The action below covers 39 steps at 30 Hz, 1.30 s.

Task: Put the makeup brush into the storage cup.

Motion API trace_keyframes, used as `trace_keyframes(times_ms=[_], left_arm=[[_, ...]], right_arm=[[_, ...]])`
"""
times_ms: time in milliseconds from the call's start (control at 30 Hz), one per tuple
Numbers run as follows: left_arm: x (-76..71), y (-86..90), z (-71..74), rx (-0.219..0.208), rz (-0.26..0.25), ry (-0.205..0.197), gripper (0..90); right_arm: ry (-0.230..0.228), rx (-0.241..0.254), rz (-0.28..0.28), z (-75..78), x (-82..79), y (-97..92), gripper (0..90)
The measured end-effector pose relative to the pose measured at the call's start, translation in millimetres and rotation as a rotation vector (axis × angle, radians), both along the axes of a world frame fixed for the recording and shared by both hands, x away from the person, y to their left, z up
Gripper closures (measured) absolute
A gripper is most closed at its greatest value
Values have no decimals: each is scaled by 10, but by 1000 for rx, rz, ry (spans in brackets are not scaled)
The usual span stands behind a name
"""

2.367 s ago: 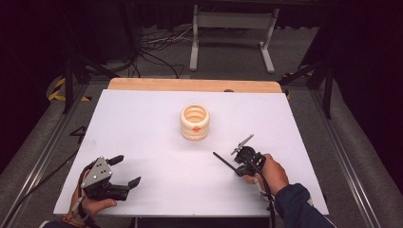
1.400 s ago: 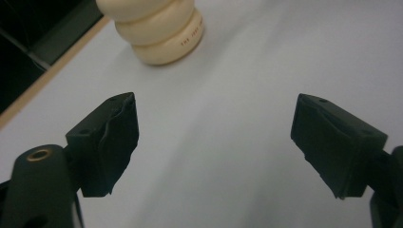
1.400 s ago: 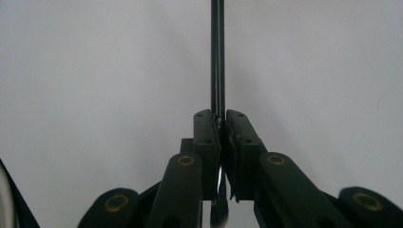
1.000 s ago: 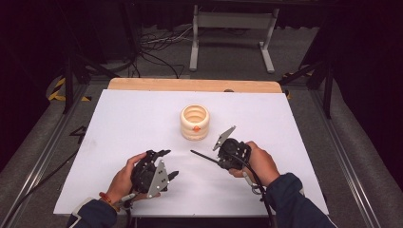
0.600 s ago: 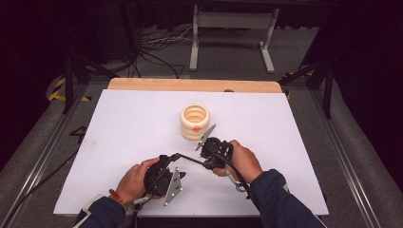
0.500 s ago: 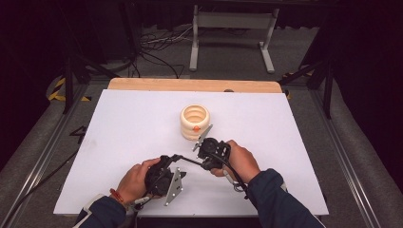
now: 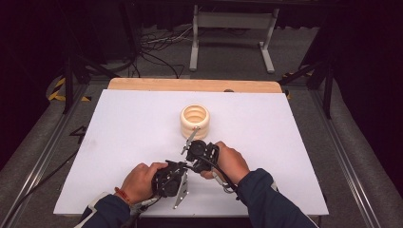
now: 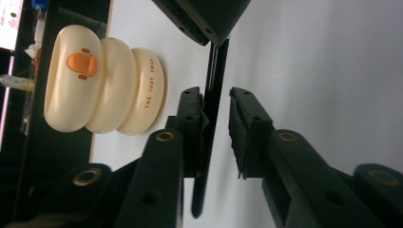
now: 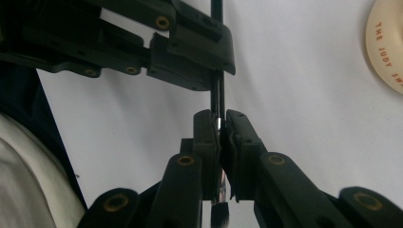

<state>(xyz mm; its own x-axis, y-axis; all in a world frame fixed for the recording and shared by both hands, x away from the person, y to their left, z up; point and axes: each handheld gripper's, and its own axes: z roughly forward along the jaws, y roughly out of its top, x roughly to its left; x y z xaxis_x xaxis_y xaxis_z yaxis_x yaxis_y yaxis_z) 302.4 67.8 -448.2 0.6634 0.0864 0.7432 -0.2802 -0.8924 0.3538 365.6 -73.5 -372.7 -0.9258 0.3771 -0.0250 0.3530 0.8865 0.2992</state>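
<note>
Looking at how the two grippers line up, it all comes down to the thin black brush [image 9: 217, 95] running straight from one to the other. The right fingers [image 9: 206, 137] are pinched tight on it at the silver ferrule, with the bristle end pointing back toward that hand and the handle sticking out past the fingertips. The left fingers [image 8: 190, 118] face the opposite way, so the handle runs lengthwise down their gap, not across it. They've just been closing. In the left gripper view the handle sits against one finger, with a thin strip of daylight before the other [image 8: 242, 123], so I'd call that almost a grip, not a real one. From the high view, both hands meet near the front middle of the white counter [image 7: 119, 142], and the brush sits between them, slightly nearer the person than the cream ringed holder [image 7: 194, 121]. That holder is just beyond the right hand, so my guess is the left side needs that last squeeze before anything gets handed over.
</note>
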Motion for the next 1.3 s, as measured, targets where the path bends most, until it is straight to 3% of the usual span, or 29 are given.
trace_keyframes(times_ms=[67, 133, 400, 433, 533, 733, 767, 833, 867, 1000, 1100, 1233, 1300], left_arm=[[13, 6, 35, 65, -6, -1, 828], [10, 2, 16, 49, -1, -10, 828], [3, 10, 35, 59, 17, -17, 835], [8, 16, 21, 16, 12, -3, 836], [21, 44, 50, 29, 23, -6, 837], [80, 132, 104, -42, 32, 51, 837], [82, 137, 87, -75, 34, 63, 837], [108, 175, 135, -35, 43, 59, 837], [114, 186, 124, -55, 54, 77, 837], [155, 232, 146, -36, 72, 98, 837], [180, 250, 146, -53, 78, 120, 837], [216, 279, 152, -52, 97, 146, 837], [240, 298, 150, -72, 106, 163, 837]], right_arm=[[3, 0, 8, 8, -11, 18, 841], [1, 4, 7, 13, -13, 22, 841], [3, 29, -2, 33, -10, 11, 841], [0, 45, -7, 38, -14, 3, 840], [-24, 88, -14, 61, -16, -36, 769], [-106, 192, -54, 151, -41, -235, 595], [-121, 210, -53, 164, -52, -274, 587], [-147, 239, -64, 184, -66, -352, 527], [-174, 271, -67, 193, -76, -400, 504], [-244, 325, -73, 201, -118, -540, 459], [-297, 374, -59, 210, -195, -640, 401], [-330, 384, -54, 219, -245, -691, 382], [-364, 401, -52, 219, -290, -754, 367]])
